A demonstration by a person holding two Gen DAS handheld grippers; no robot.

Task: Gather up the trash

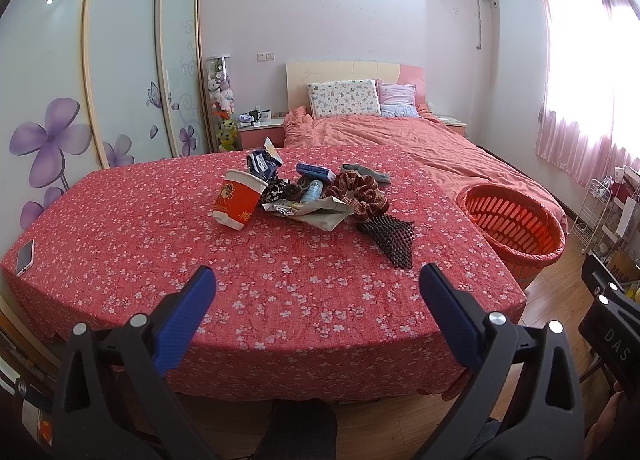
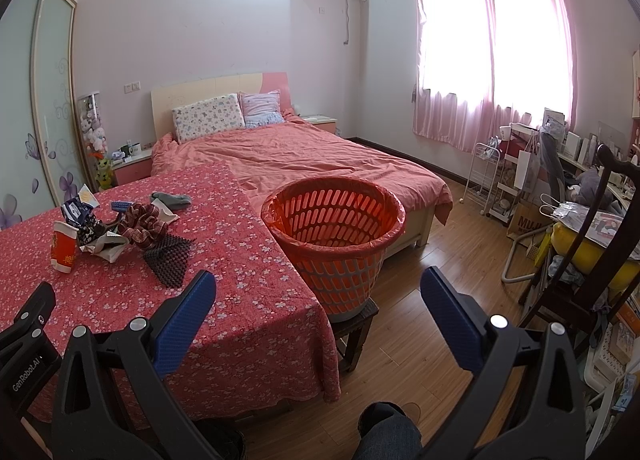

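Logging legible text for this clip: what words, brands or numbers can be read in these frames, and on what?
"DAS": on the right gripper, seen at the edge of the left wrist view.
"GenRobot.AI": on the left gripper, seen in the right wrist view.
"MUJ", cut off: on a brown bag by the white cart.
Gold character on the red cup: too blurred to read.
Print on the wrappers in the trash pile: too small to read.

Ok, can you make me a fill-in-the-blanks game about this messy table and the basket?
1. The orange basket stands on a small ____.
2. The paper cup in the pile is mostly ____.
3. The phone lies near the table's ____ edge.
4. Both tools, left and right, are ____.

Missing words: stool; red; left; open
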